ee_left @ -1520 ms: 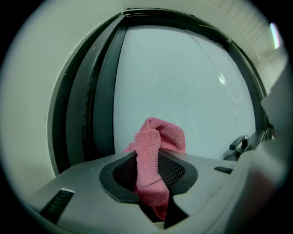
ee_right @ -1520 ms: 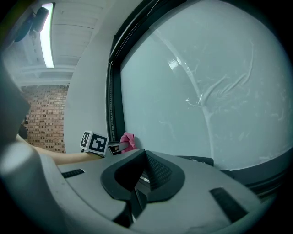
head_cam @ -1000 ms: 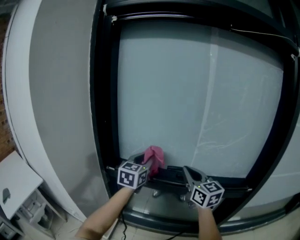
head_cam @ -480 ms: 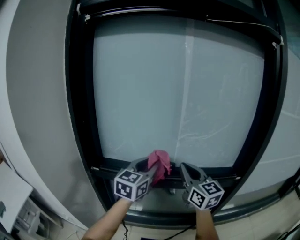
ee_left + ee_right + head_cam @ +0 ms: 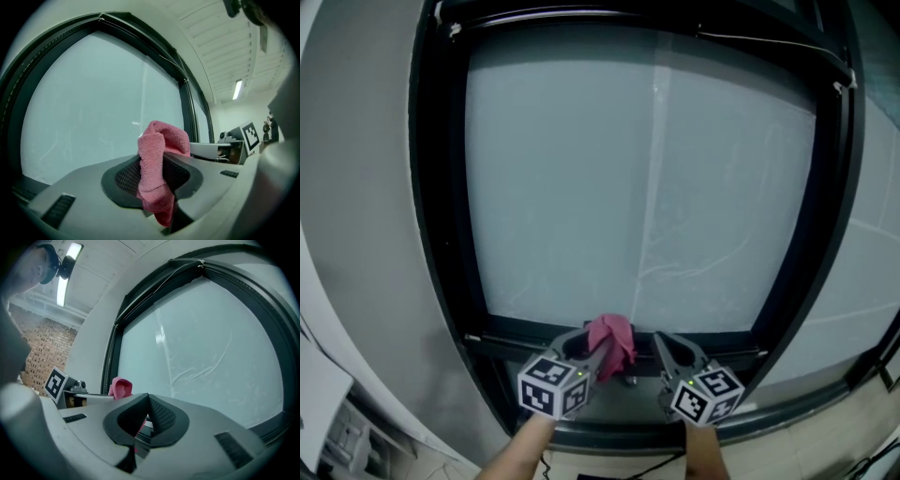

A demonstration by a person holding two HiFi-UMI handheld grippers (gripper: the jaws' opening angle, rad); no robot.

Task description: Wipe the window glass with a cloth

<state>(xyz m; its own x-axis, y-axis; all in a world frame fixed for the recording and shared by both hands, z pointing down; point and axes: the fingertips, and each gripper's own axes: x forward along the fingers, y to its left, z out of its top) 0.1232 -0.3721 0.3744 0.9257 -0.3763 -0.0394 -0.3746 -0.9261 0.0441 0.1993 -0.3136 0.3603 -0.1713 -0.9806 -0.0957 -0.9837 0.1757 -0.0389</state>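
Cloth (image 5: 610, 336) lowered below glass (image 5: 581, 169) near edge. Left gripper (image 5: 596, 351) clamps it; right gripper (image 5: 665, 344) closed, empty. Risk: wiping drag pulls cloth free.

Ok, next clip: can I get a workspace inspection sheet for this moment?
Surface: window glass, hazy, with pale streaks.
Job's things: pink cloth, bunched, near the bottom edge of the glass.
Clutter: nothing seen.
Grippers: left gripper shut on the cloth; right gripper shut, empty.
Cables: thin wire along the top of the frame.
Surroundings: black frame, grey wall, brick wall.
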